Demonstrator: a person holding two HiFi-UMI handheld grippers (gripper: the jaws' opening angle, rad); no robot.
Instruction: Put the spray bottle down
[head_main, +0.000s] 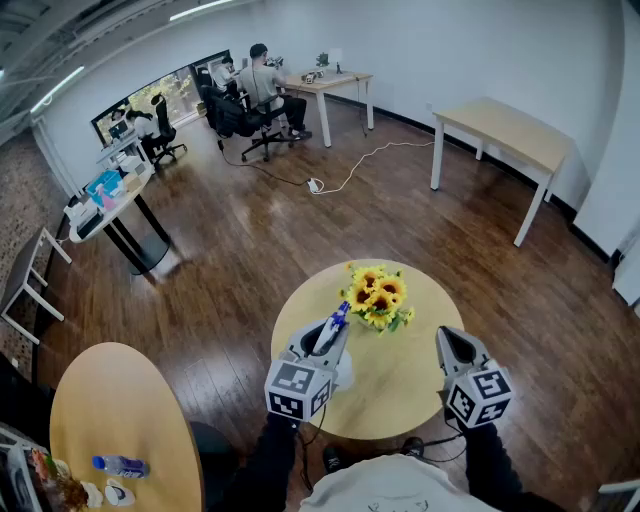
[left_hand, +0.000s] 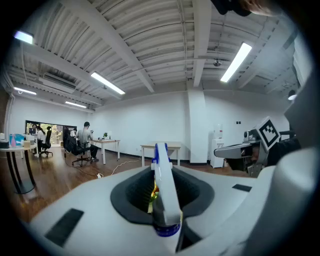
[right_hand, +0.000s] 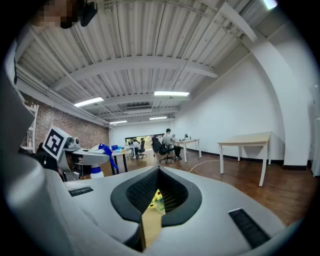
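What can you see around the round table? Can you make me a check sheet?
Surface: round table, light wood, mostly bare.
Job's things: spray bottle, white with blue nozzle, held up in the left claw, not set down yet.
Clutter: sunflowers standing on the table's far side; nothing else seen on it.
Claws: left claw shut on the spray bottle; right claw tips together, nothing in it.
Cables: white cable running across the floor to a power strip.
Surroundings: wooden floor, rectangular table, people at desks, second round table with a water bottle.
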